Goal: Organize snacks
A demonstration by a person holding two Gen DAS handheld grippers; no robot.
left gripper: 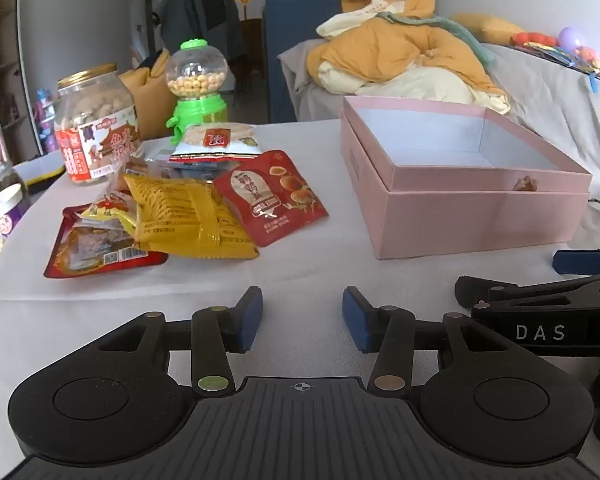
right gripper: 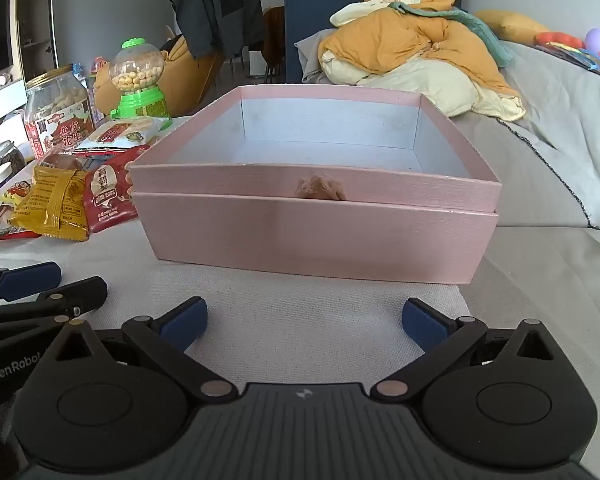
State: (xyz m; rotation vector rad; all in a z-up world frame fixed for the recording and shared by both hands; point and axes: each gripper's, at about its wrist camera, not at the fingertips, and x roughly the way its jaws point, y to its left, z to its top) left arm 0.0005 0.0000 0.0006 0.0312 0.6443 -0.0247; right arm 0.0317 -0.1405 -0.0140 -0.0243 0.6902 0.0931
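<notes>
Snack packets and box ahead of two empty grippers
Left gripper point(left gripper: 302, 318) gapes partway, packets point(left gripper: 188, 208) ahead-left; right gripper point(right gripper: 305, 322) spread wide, facing pink box point(right gripper: 312, 232) on the bench point(left gripper: 300, 272)

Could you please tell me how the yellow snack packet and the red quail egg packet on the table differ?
The yellow snack packet looks larger and puffier than the red quail egg packet, which lies flatter. The yellow one lies on other packets in the pile; the red one sits at the pile's edge, nearer the pink box. The yellow one shows fine print, the red one egg pictures. Both are sealed and ungrasped.
</notes>
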